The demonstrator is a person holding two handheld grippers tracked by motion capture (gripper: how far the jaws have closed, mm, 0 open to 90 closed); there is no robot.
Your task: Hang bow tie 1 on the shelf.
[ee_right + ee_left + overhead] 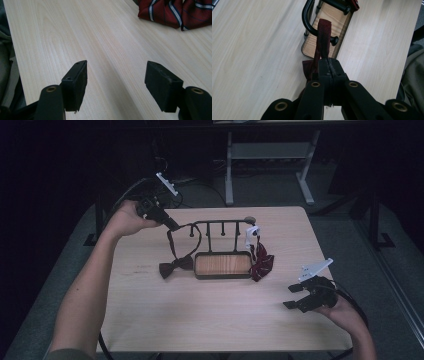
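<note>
Peering into the dim room, we lose everything beyond the pale wood-grain table (210, 320). Our left gripper (172, 224) has its jaws clamped on the dark maroon bow tie strap (323, 37), looped over the left end of the black metal rack (220, 222); its bow (175, 266) lies beside the rack's wooden tray (223, 264). Our right gripper (295, 296) rests with its jaws wide apart and nothing between them, near a second, striped red tie (261, 262). We count four pegs.
</note>
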